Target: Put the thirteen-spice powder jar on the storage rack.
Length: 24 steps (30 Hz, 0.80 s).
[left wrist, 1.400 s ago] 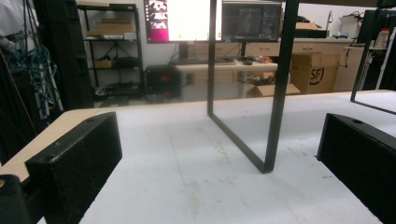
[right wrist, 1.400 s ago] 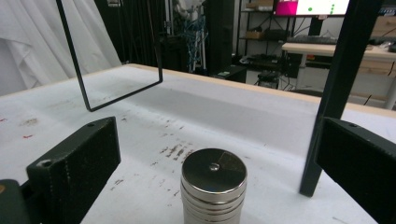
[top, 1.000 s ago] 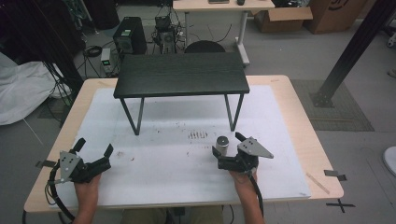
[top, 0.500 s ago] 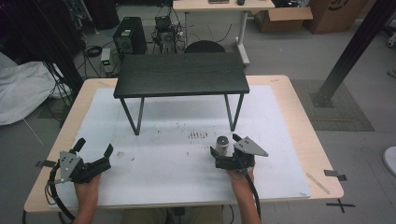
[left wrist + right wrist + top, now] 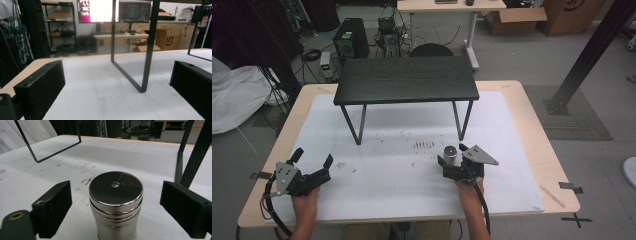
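Note:
A shiny metal cylinder stands upright on the white mat, right of centre. My right gripper lies low behind it with a jaw on each side. In the right gripper view the cylinder sits between the black pads with a gap on both sides. The jaws have just been closing on it, and neither pad touches it. My left gripper rests at the mat's near left, open, with nothing between its jaws.
A low black table on thin metal legs stands across the far half of the mat. One leg rises just ahead of the left gripper. Another leg is just beyond the cylinder. Dark smudges mark the mat.
The right gripper's jaws have narrowed around the cylinder, which has not moved. The left gripper has stayed where it was.

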Available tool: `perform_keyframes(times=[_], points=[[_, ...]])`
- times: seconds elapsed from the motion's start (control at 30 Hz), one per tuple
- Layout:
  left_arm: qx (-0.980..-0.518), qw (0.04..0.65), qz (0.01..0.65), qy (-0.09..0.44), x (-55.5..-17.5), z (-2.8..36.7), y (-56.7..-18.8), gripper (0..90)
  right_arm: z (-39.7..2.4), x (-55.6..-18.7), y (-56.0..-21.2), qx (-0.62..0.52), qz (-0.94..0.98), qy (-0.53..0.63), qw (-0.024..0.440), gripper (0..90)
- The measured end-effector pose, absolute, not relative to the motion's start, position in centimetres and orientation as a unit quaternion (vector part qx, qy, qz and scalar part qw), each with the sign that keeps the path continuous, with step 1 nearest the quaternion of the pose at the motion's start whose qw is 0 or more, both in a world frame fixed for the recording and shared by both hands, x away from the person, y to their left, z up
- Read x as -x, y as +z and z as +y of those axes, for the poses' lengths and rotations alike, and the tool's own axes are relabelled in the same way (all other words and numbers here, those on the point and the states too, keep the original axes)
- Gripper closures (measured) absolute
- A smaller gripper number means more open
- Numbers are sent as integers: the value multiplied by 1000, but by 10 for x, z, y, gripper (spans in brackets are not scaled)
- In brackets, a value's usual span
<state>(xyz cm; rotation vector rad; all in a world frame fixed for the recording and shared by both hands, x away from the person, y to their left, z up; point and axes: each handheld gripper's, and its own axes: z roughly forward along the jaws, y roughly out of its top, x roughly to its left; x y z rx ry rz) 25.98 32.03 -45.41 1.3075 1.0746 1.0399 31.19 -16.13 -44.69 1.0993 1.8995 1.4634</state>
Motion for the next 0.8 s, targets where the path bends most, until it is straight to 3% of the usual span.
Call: perform_keyframes(times=[0.37,0.73,0.8], points=[[-552,545,453,439,-260,320,-454,4,-162,-313,-447,-405,696,540,244,255],[-552,545,453,439,-260,320,-454,4,-163,-312,-447,-399,698,545,239,482],[-552,545,453,439,-260,320,-454,4,-163,-312,-447,-399,697,546,239,484]])
